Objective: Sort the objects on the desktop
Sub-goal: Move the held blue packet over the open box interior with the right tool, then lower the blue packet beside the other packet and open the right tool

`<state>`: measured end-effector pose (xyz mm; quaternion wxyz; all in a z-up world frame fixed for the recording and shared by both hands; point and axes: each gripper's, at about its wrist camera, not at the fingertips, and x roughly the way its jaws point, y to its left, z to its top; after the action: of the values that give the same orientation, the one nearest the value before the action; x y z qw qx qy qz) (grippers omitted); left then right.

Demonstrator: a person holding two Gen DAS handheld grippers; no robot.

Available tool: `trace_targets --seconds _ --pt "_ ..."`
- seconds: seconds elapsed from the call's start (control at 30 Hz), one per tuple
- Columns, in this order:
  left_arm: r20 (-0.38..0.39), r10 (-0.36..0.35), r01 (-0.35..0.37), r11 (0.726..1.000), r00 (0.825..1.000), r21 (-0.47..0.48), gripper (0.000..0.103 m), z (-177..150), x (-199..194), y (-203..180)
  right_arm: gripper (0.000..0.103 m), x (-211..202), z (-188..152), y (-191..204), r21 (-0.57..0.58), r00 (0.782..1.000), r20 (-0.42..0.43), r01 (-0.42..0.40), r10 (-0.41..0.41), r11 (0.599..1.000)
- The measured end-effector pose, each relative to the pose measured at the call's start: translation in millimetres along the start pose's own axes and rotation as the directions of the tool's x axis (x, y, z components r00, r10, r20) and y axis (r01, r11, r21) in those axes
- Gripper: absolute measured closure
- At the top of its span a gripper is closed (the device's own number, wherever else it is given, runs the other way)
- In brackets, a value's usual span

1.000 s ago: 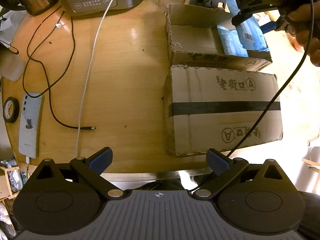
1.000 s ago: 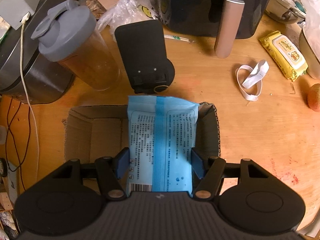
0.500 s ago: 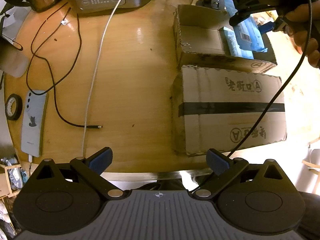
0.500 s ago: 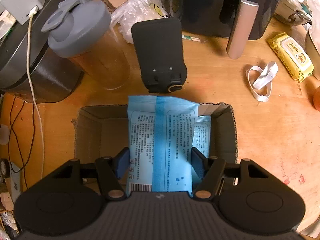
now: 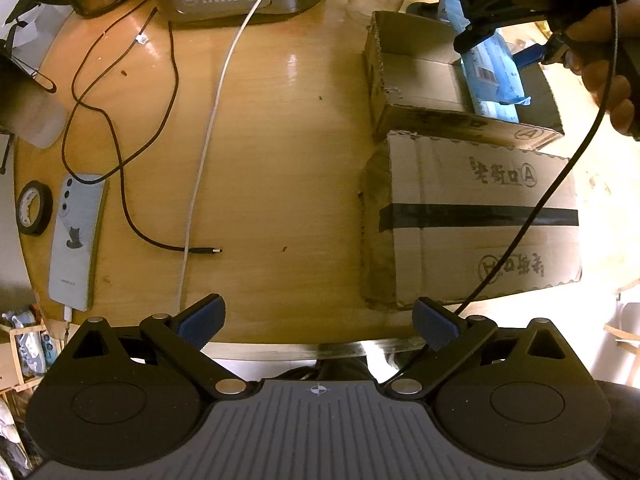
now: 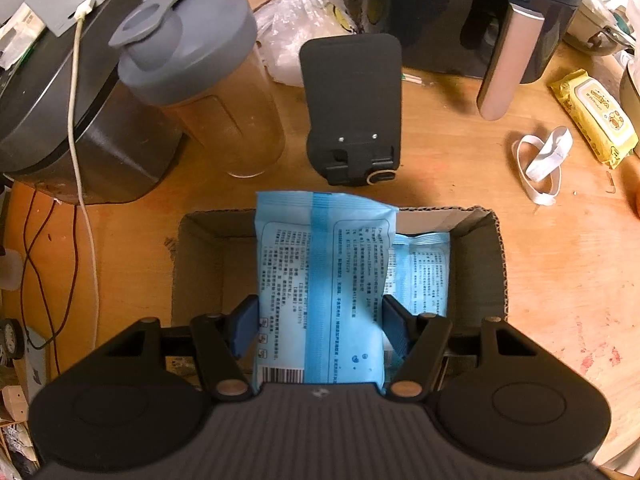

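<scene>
My right gripper (image 6: 320,326) is shut on a blue wipes pack (image 6: 320,280) and holds it over the open cardboard box (image 6: 200,264). A second blue pack (image 6: 424,264) lies inside that box at the right. In the left wrist view the same box (image 5: 416,76) sits at the upper right, with the held blue pack (image 5: 496,68) above it, gripped by the right gripper (image 5: 500,40) in a person's hand (image 5: 612,80). My left gripper (image 5: 318,320) hangs open above the table's front edge with nothing between its fingers.
A closed taped carton (image 5: 480,220) lies next to the open box. A phone (image 5: 76,240), tape roll (image 5: 34,208), black cable (image 5: 132,216) and white cable (image 5: 208,128) lie at the left. Beyond the box stand a shaker bottle (image 6: 208,92), black stand (image 6: 352,108), air fryer (image 6: 500,12), yellow wipes (image 6: 592,116), white band (image 6: 540,164).
The right gripper has shifted sideways with the blue pack, so the second pack in the box now shows beside it. The left gripper has barely moved and stays open.
</scene>
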<state>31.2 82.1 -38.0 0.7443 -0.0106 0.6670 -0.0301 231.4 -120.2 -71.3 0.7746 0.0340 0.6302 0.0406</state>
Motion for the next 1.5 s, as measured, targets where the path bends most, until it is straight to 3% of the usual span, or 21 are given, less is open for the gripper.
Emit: trace_targets --seconds 0.93,1.5 --pt "-0.005 -0.010 0.010 1.000 1.000 -0.025 0.000 -1.4 1.7 21.7 0.040 11.2 2.7 40.7 -0.006 1.000 -0.002 -0.007 0.007 1.000" --pt "-0.011 -0.005 0.004 0.999 1.000 -0.044 0.000 0.2 2.8 24.7 0.041 38.3 3.7 38.0 -0.009 0.999 -0.026 0.022 -0.022 1.000"
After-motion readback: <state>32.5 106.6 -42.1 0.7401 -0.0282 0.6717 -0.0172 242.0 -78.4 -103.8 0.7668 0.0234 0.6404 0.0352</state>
